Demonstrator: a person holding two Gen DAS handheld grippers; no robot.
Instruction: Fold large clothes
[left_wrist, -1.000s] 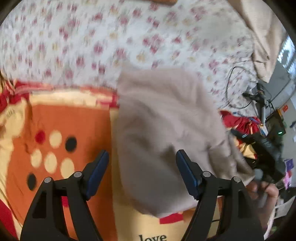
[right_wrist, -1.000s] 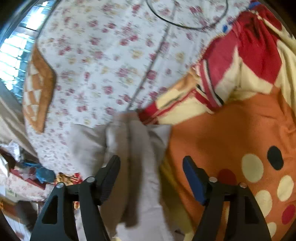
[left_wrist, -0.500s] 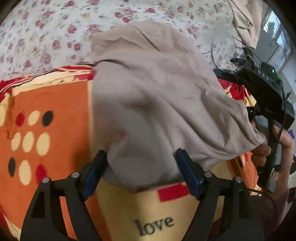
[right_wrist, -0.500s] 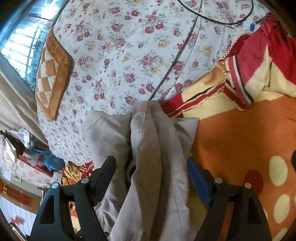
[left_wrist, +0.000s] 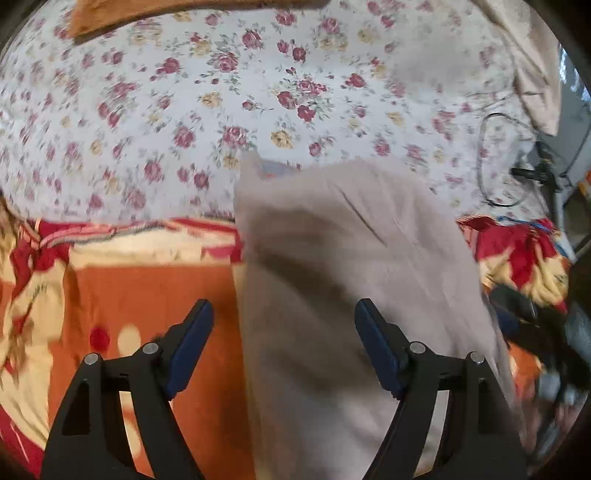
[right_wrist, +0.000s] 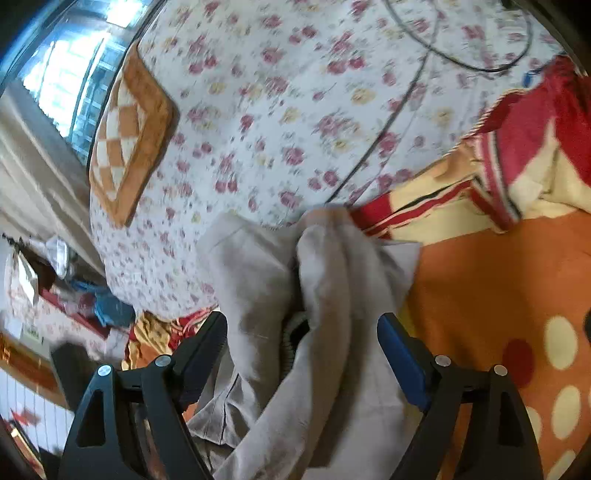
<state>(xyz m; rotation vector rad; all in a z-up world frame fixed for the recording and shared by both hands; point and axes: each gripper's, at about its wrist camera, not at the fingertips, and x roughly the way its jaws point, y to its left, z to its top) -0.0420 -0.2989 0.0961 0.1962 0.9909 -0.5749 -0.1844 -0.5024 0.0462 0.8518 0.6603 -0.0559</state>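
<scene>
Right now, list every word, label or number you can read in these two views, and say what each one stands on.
None can be read.
Orange blanket: shows only dots and stripes, no lettering.
Beige garment: shows no readable tag or print.
Clutter beside the bed: shows paper-like shapes, too blurred to tell whether they carry text.

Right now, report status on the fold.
Left tongs open, right tongs open, neither gripping. Beige garment bunched on the orange blanket, edge over the floral sheet. Black cable lies beyond.
</scene>
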